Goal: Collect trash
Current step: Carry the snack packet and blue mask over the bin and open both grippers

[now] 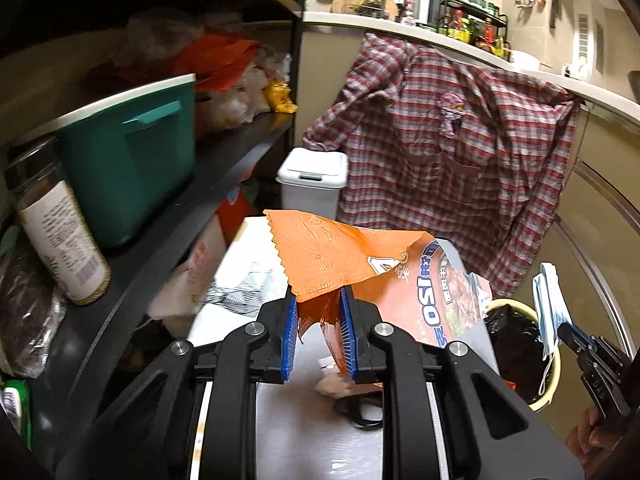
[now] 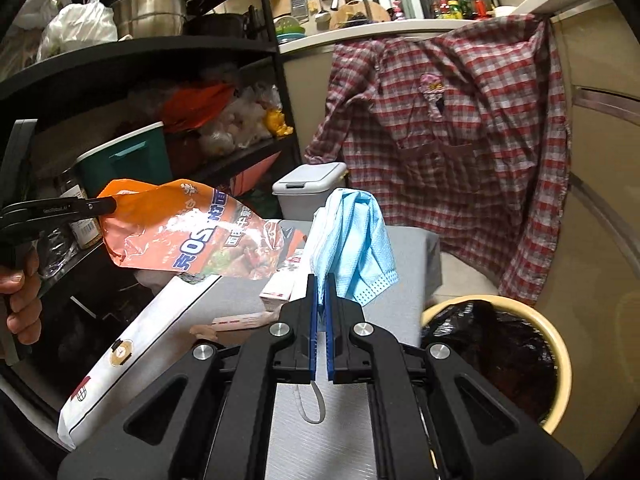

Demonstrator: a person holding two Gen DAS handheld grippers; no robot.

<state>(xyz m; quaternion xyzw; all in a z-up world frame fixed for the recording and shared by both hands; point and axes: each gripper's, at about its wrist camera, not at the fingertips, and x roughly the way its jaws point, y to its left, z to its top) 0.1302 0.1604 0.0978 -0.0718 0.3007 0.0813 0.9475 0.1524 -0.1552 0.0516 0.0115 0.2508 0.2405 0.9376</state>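
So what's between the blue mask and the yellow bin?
Just bare grey tabletop between the blue mask and yellow bin, shown in the right wrist view.

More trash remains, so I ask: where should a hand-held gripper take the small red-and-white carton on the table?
Probably across the narrow width of the carton, from above: it lies flat on the grey table, its top face uncovered.

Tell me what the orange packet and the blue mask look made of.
Orange packet: thin glossy plastic film, apparently; it crinkles, shines, and has a zigzag-cut edge. Blue mask: soft matte non-woven fabric, likely; dimpled texture, limp folds, a pale elastic loop hanging below.
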